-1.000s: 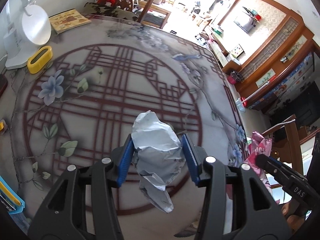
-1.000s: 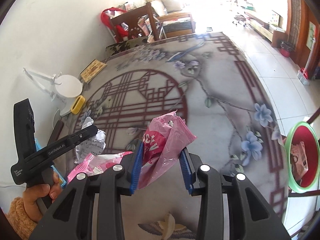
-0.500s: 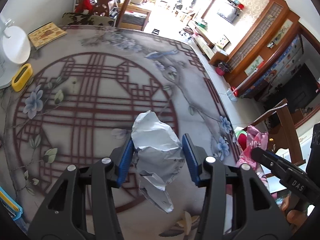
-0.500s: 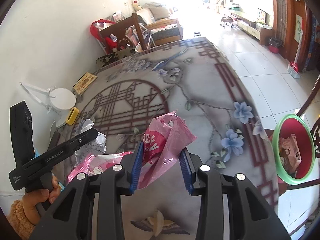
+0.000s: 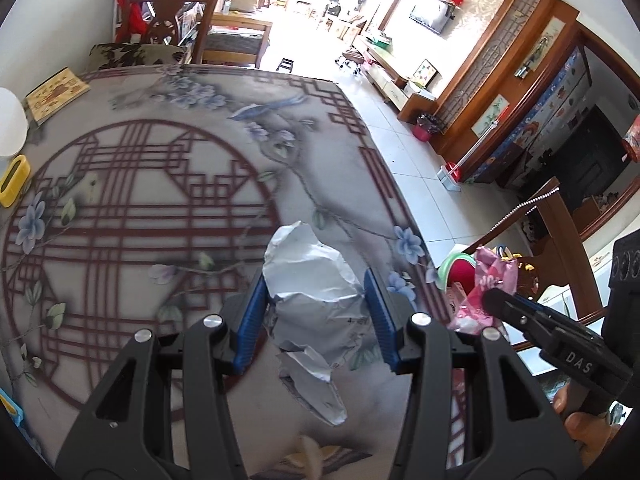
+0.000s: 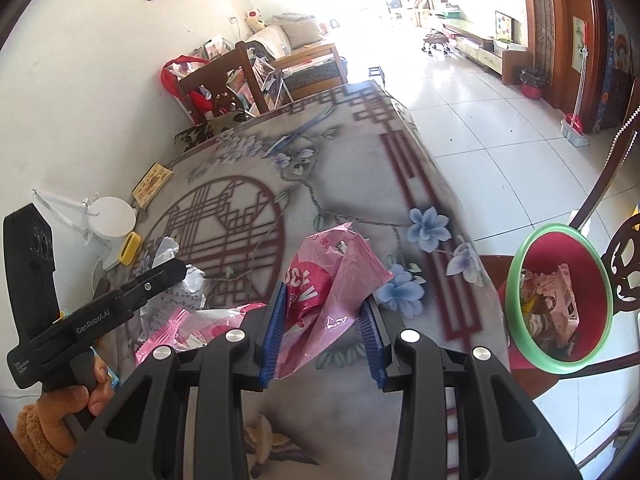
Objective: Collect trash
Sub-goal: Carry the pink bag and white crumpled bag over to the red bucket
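Bright daylight from blown-out far windows, glare on floor tiles [image 6: 472,128], fisheye-bent dark corners, slight motion blur

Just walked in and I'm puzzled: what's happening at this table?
A person is clearing trash with two handheld tongs. The left tongs grip a crumpled white paper; the right tongs grip a pink plastic wrapper. Both are held above the patterned table. A red bin with a green rim beside the table already holds some trash.
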